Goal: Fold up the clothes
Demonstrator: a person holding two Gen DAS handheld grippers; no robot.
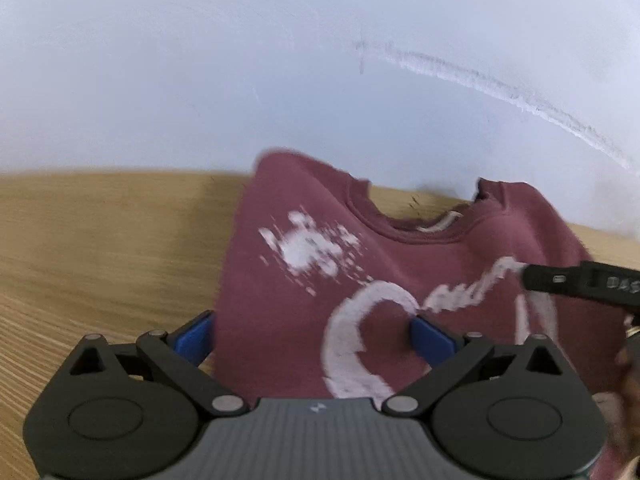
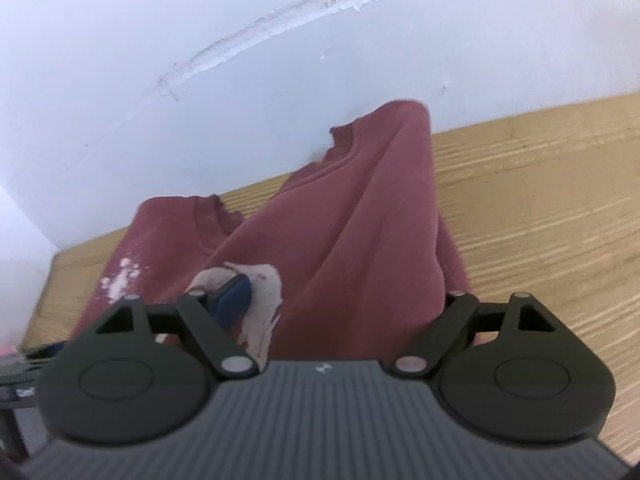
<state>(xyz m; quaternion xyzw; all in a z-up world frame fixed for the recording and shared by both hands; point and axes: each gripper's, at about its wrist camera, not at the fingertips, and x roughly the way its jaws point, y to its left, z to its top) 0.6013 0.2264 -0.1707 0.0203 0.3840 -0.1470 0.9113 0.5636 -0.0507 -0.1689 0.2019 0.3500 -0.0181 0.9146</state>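
Note:
A maroon sweatshirt [image 1: 400,264] with a white print lies on the wooden table [image 1: 100,248], its collar toward the wall. My left gripper [image 1: 314,332] stands wide open low over the sweatshirt's left part, with the cloth's left edge between its blue pads [image 1: 196,336]. In the right wrist view the sweatshirt [image 2: 360,220] rises in a fold between the spread fingers of my right gripper [image 2: 344,304]. That gripper is open too. Its left blue pad [image 2: 234,300] rests by a white patch of print, and cloth hides its right pad. The right gripper's black finger [image 1: 580,280] shows over the print.
A pale wall [image 1: 280,60] with a rough plaster seam stands right behind the table. Bare wood lies left of the sweatshirt and to its right [image 2: 540,220]. The table's left end [image 2: 44,288] is in sight. A hand [image 1: 628,364] shows at the right edge.

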